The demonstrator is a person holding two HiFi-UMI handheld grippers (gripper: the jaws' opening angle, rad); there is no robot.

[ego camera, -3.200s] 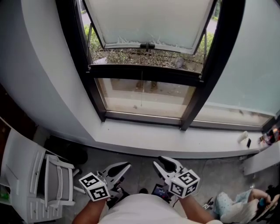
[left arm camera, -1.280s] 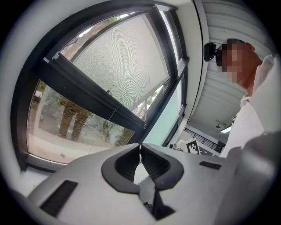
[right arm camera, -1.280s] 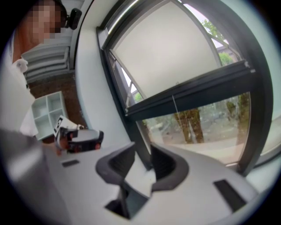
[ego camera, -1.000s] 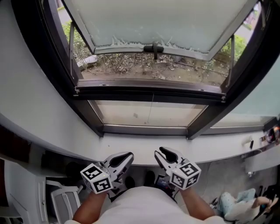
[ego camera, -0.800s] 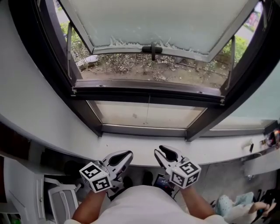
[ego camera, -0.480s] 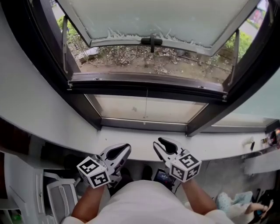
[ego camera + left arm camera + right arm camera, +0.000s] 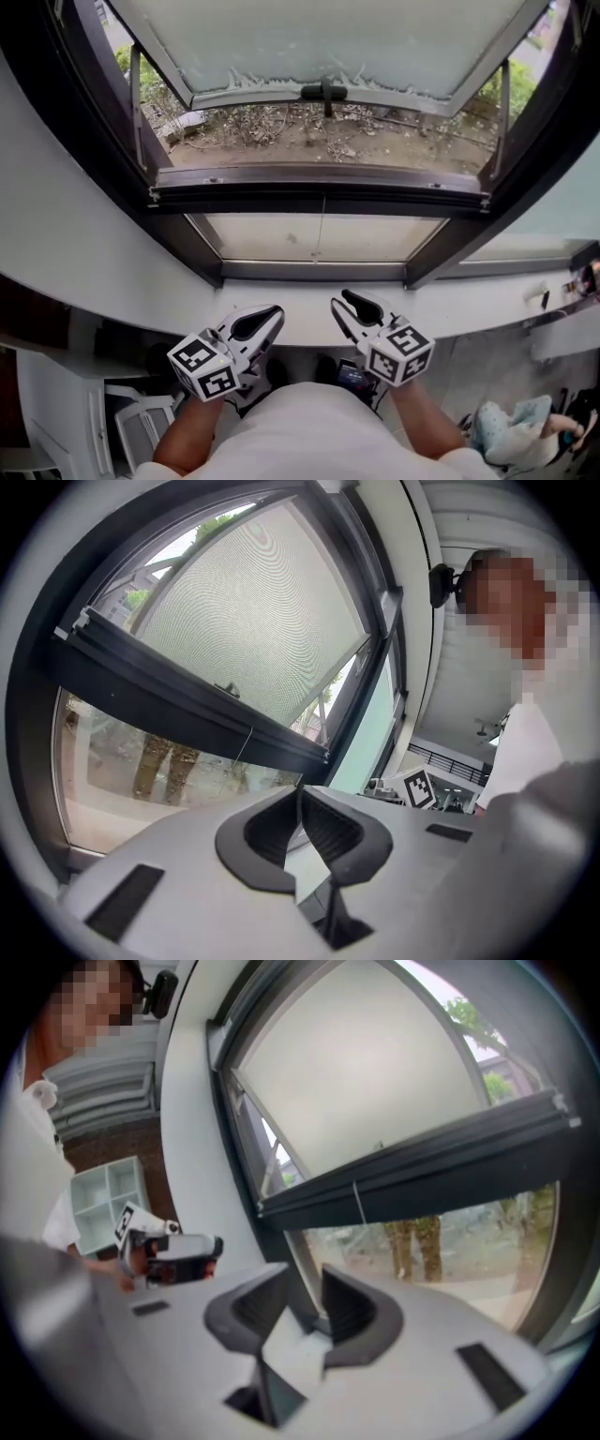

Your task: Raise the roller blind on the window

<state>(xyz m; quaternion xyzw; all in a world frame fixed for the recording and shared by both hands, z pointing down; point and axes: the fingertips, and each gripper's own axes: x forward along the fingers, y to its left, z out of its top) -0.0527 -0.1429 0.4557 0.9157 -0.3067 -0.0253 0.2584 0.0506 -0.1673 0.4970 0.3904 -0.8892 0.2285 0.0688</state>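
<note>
From the head view, the person has stepped up to the window. The left tongs (image 7: pixel 267 319) and right tongs (image 7: pixel 349 309), which were over the floor a few seconds ago, now reach the windowsill (image 7: pixel 469 305) at the bottom centre. The roller blind (image 7: pixel 328 37), by my reading the pale sheet across the top, hasn't been raised. Its thin cord (image 7: pixel 322 225) hangs mid-frame, well apart from both tongs, so this looks like the approach only.

In the left gripper view the left tongs (image 7: pixel 298 803) are pinched together on nothing. The cord (image 7: pixel 242 747) dangles from the dark crossbar (image 7: pixel 187 700) above and to their left.

In the right gripper view the right tongs (image 7: pixel 305 1302) stand narrowly parted and empty, with the cord (image 7: pixel 358 1202) just above them in the frame.
</note>
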